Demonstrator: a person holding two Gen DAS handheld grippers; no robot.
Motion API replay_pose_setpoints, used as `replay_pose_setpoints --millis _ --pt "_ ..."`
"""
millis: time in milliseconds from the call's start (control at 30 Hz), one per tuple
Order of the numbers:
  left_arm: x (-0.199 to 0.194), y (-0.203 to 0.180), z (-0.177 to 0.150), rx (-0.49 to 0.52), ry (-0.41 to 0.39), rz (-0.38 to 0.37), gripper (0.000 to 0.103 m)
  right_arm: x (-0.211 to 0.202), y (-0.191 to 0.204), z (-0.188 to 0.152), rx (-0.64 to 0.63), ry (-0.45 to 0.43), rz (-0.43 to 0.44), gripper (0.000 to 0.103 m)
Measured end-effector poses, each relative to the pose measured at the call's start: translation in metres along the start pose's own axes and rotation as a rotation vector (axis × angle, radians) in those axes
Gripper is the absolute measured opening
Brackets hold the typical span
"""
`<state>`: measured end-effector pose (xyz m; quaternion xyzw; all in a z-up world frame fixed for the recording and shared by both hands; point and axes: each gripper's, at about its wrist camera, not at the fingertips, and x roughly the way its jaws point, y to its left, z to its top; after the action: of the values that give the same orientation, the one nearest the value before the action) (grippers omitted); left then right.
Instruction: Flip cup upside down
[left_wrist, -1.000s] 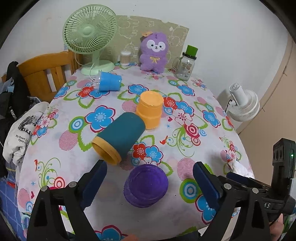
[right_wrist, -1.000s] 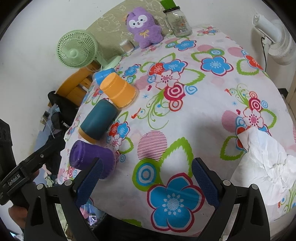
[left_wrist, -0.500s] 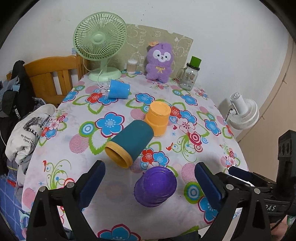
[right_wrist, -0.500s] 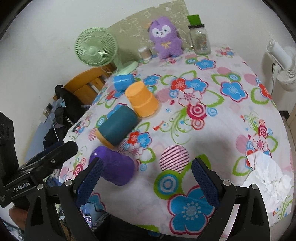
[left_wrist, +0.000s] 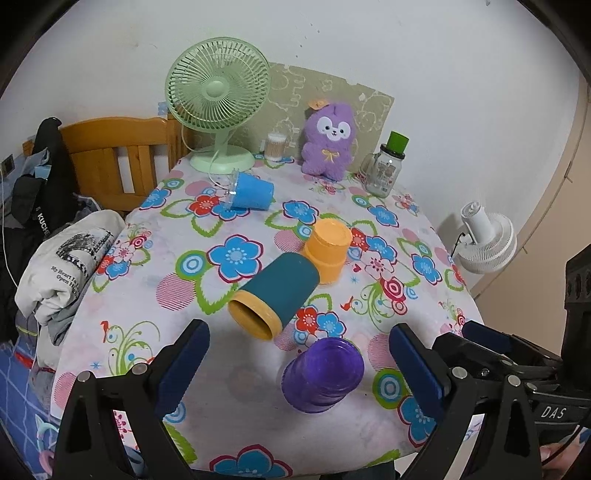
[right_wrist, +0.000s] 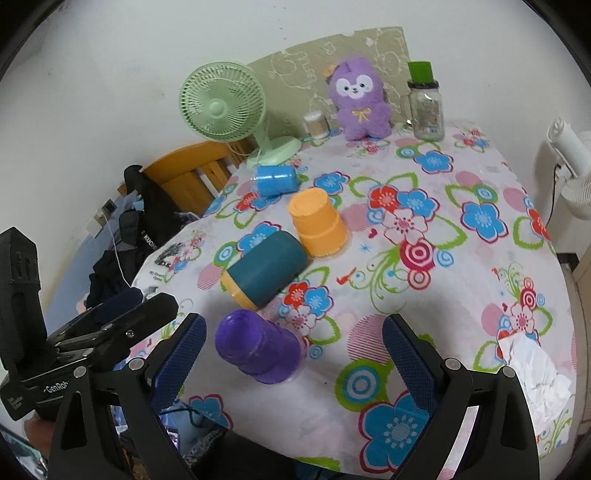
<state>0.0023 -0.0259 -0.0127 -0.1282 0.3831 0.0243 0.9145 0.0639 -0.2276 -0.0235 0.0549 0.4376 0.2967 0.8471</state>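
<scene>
A purple cup stands upside down near the front edge of the floral table; it also shows in the right wrist view. A teal cup with a yellow rim lies on its side behind it, and shows too in the right wrist view. An orange cup stands upside down beyond that. A blue cup lies on its side further back. My left gripper is open and empty, just before the purple cup. My right gripper is open and empty, to the cup's right.
A green fan, a purple plush toy, a small container and a jar with a green lid stand at the table's back. A wooden chair and clothes are at left. Crumpled tissue lies at the front right.
Both grippers have pulled back and risen, so more of the table and back wall shows. The cups have stayed put and both grippers have stayed open.
</scene>
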Motion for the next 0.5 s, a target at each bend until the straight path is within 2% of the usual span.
replay_pose_setpoints --millis 500 --pt "-0.024 0.013 0.007 -0.028 -0.091 0.013 0.103 -0.017 0.029 0.014 -0.079 -0.081 -0.008 0.098"
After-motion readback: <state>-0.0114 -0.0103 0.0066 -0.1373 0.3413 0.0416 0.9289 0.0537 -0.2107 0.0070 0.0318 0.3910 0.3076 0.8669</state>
